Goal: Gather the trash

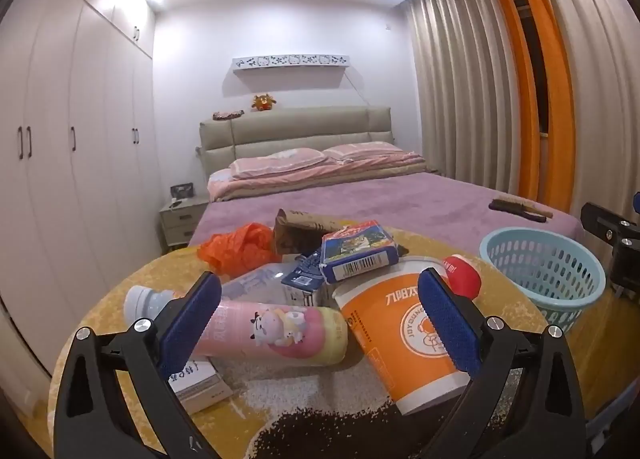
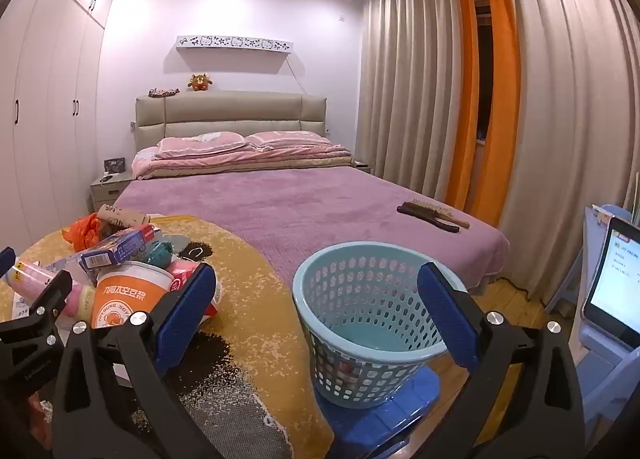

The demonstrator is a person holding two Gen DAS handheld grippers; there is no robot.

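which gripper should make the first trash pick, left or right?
Left. The left gripper is open and faces the pile, with the pink bottle and orange cup right ahead of its fingers. The right gripper, also open, faces the basket, with the pile off to its left.

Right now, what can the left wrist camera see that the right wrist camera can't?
Only the left wrist view shows the white bottle cap and the cow picture on the pink bottle. Only the right wrist view shows the lit screen and blue stool under the basket. Both show the orange cup, blue basket, bed and brush.
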